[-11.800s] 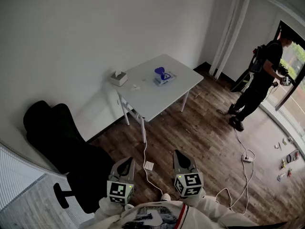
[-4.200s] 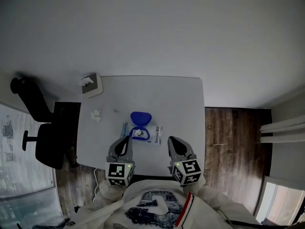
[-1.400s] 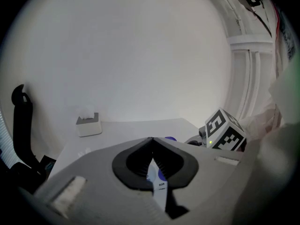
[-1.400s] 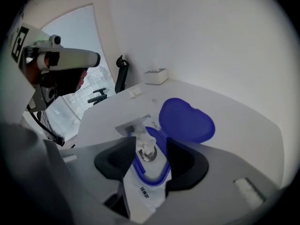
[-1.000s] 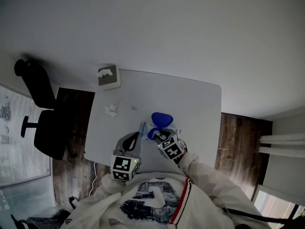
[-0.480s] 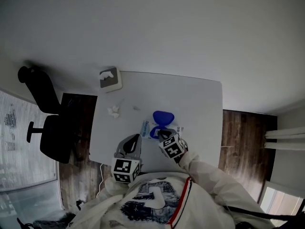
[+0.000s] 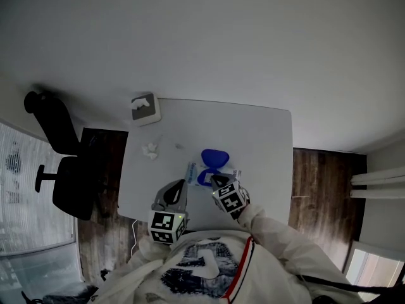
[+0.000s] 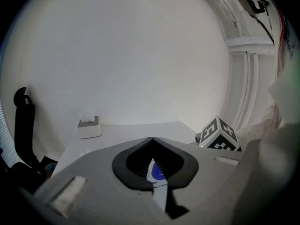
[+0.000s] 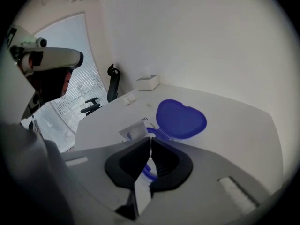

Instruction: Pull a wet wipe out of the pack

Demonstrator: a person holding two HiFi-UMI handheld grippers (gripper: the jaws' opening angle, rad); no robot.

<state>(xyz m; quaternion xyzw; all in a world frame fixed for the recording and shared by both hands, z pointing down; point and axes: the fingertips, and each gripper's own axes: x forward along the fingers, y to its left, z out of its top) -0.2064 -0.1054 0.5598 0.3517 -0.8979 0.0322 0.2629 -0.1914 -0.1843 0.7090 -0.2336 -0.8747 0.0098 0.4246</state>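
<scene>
- 1 white table (image 7: 266, 138) is sitting mid-frame in head view, w/ dark wood floor (image 7: 319, 182) showing on both sides.
- 1 wet wipe pack (image 7: 197, 170) is lying flat on the table's near half, just below frame centre. Its 1 blue lid (image 7: 215, 156) is standing flipped open on the far side.
- 2 grippers are working at the pack, each w/ 1 marker cube.
- right gripper (image 9: 150, 138) is angling down onto the pack's opening. Its jaws are finishing closing, tips practically together. A thin white strip, prob. the wet wipe (image 9: 150, 149), is sitting pinched btw the tips. The opening's blue ring (image 9: 145, 171) is showing through the jaw window just below.
- left gripper (image 8: 151, 138) is hovering at the pack's left end. Its tips are meeting, fingers together. Pack and lid are showing through the gap behind them. Can't tell if the tips are touching the pack edge.
- The right marker cube (image 7: 231, 198) is sitting lower centre. The left marker cube (image 7: 166, 225) is sitting lower left of it, well apart.
- 1 tissue box (image 7: 144, 108) is sitting on the table's upper-left corner, w/ 1 tissue poking out the top.
- 1 crumpled tissue (image 7: 150, 149) is lying btw the box and the pack, touching neither.
- 1 black office chair (image 7: 57, 157) is standing at frame left, off the table.
</scene>
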